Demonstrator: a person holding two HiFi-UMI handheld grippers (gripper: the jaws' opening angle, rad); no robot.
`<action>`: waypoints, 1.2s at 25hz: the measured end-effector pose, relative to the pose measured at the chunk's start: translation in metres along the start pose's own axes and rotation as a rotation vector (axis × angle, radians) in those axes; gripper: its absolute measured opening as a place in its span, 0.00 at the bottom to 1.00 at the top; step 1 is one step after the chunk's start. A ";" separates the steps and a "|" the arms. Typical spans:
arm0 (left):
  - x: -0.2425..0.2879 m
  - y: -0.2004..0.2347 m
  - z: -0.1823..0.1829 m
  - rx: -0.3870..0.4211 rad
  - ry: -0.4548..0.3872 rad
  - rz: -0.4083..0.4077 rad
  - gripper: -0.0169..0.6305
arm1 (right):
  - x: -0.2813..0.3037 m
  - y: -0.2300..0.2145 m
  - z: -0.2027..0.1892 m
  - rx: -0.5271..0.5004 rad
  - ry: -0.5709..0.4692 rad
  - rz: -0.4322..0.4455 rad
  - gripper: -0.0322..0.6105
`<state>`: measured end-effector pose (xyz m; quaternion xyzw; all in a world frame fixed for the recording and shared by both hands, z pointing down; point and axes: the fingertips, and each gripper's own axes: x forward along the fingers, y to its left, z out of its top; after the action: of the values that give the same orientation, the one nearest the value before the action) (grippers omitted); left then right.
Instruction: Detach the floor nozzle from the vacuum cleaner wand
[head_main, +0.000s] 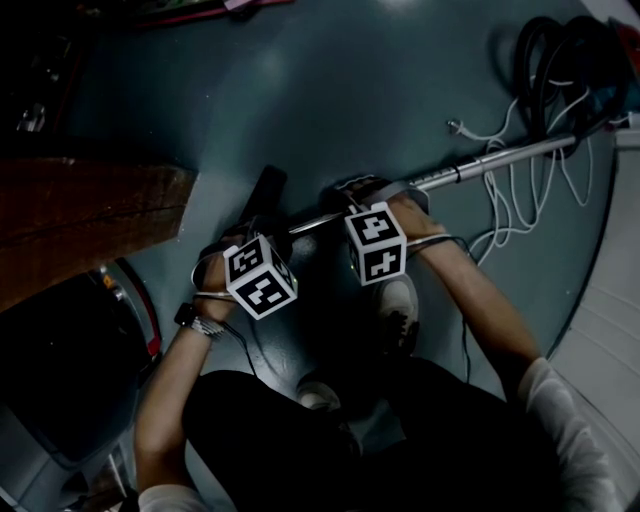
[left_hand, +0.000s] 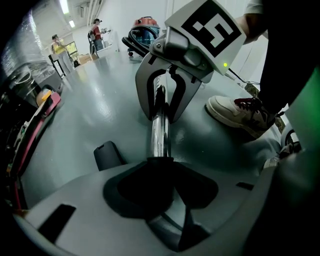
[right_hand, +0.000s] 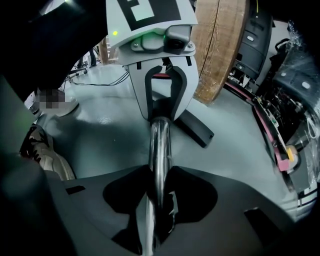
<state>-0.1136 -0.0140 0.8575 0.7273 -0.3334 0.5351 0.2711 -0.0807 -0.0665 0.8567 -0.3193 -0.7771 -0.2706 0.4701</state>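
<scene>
Head view has the wand (head_main: 500, 158) lying low over the grey-green floor (head_main: 330, 90). Its chrome tube runs from the coiled black hose (head_main: 560, 60) at 2 o'clock down toward the centre. The floor nozzle (head_main: 266, 190), a dark bar, lies on the floor at the tube's lower end, at about 12 o'clock from the left gripper (head_main: 245, 242). The joint between nozzle and tube is hidden behind that gripper, so I cannot tell whether they are joined.

The right gripper (head_main: 368, 200) sits at 2 o'clock from the left one, just beside it and further up the tube. Each gripper view shows the tube passing straight between that tool's own jaws and on into the other tool's fingers. Both pairs of jaws stand fairly wide yet are clamped round the wand. The left pair grips where the chrome meets a black collar, and the right pair grips bare chrome.

A pale shoe (head_main: 398, 300) stands at 6 o'clock from the right gripper. A white cable (head_main: 510, 210) loops over the floor at 3 o'clock, and a wooden slab (head_main: 80, 220) lies at 9 o'clock.
</scene>
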 end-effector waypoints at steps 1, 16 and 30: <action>-0.001 0.000 0.001 0.009 -0.006 0.001 0.27 | -0.001 0.000 0.000 0.000 -0.002 0.001 0.31; -0.002 0.002 0.002 0.090 0.011 0.027 0.27 | -0.005 -0.004 -0.001 0.006 -0.032 0.000 0.31; -0.003 0.005 0.010 0.035 -0.017 0.010 0.27 | -0.009 -0.006 -0.007 -0.003 -0.037 -0.018 0.31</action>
<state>-0.1117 -0.0240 0.8519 0.7346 -0.3302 0.5361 0.2529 -0.0778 -0.0775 0.8509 -0.3179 -0.7880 -0.2700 0.4529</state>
